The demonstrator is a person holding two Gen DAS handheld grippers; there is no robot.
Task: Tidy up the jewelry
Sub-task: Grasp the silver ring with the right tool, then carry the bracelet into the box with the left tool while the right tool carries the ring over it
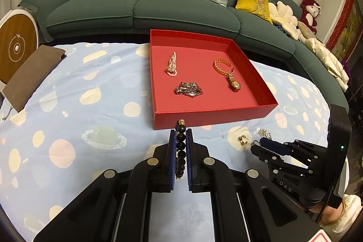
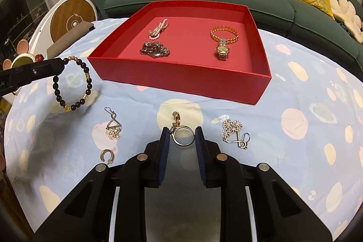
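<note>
Right gripper (image 2: 182, 136): low over tablecloth (image 2: 283, 165), short of red box (image 2: 181, 81); jaws partly open, straddling ring (image 2: 184, 135), not pressing it. Small gold earring (image 2: 176, 118) just beyond ring. Left gripper (image 1: 180, 140): level, short of box front wall; jaws clamped on dark bead bracelet (image 2: 72, 83), loop hanging clear of cloth. Inside box: silver watch (image 2: 154, 50), gold watch (image 2: 223, 43), pink pearl strand (image 2: 158, 30).
</note>
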